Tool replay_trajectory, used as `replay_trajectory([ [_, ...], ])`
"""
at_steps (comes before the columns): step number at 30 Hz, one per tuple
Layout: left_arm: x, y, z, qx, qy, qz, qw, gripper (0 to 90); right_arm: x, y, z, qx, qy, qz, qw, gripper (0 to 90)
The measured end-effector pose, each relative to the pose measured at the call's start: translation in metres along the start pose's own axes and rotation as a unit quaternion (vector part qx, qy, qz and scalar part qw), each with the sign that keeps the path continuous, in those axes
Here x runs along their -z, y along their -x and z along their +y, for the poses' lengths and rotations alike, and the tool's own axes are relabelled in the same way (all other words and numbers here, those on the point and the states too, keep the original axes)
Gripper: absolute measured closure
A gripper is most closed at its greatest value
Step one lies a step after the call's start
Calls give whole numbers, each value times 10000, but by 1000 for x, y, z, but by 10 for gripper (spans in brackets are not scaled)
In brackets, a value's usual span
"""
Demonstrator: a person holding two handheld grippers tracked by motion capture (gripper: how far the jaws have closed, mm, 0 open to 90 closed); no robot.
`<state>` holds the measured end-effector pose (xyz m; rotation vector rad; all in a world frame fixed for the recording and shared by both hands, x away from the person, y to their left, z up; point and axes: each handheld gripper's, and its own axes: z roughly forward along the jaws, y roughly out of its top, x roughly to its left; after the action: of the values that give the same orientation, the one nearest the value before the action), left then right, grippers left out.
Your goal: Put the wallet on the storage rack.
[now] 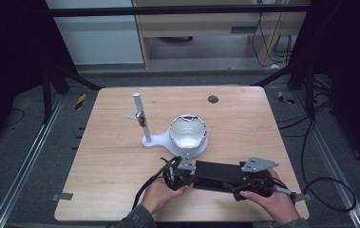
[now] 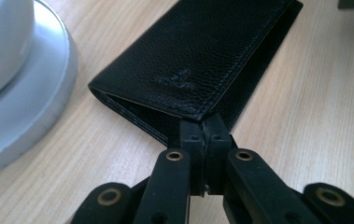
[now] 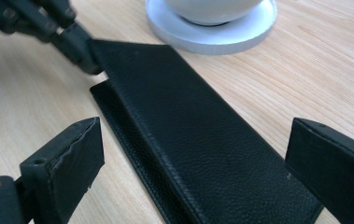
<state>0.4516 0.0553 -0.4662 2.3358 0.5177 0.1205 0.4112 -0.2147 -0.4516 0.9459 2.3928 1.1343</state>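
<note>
A long black leather wallet [image 1: 218,172] lies near the table's front edge, between my two grippers. My left gripper [image 2: 206,128] is shut on the corner of the wallet's [image 2: 202,51] upper flap, which is raised a little off the lower flap. In the high view the left gripper [image 1: 187,172] sits at the wallet's left end. My right gripper [image 3: 195,154] is open, with one jaw on each side of the wallet [image 3: 188,126] at its other end, not touching it. From above, the right gripper [image 1: 243,183] is at the wallet's right end.
A white round base [image 1: 158,140] with an upright post [image 1: 137,107] and a white bowl-shaped dome [image 1: 187,130] stands just behind the wallet. The base [image 2: 34,93] lies close to the left gripper [image 3: 79,46]. A dark round hole [image 1: 213,99] marks the table's back.
</note>
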Motion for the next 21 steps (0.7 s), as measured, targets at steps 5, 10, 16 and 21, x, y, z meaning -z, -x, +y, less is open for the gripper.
replay_trajectory([
  [5,2,-2,4,-6,-3,20,10000,890,-3,-6,9,331,-282,83,9990,61],
  [10,5,-6,11,-10,12,53,10000,890,-8,-9,16,683,-518,71,9963,86],
  [16,7,-7,16,16,55,113,9999,890,-12,-10,17,1060,-777,-121,9913,145],
  [21,7,-8,18,40,81,127,9999,890,-20,-8,12,1265,-902,-230,9876,218],
])
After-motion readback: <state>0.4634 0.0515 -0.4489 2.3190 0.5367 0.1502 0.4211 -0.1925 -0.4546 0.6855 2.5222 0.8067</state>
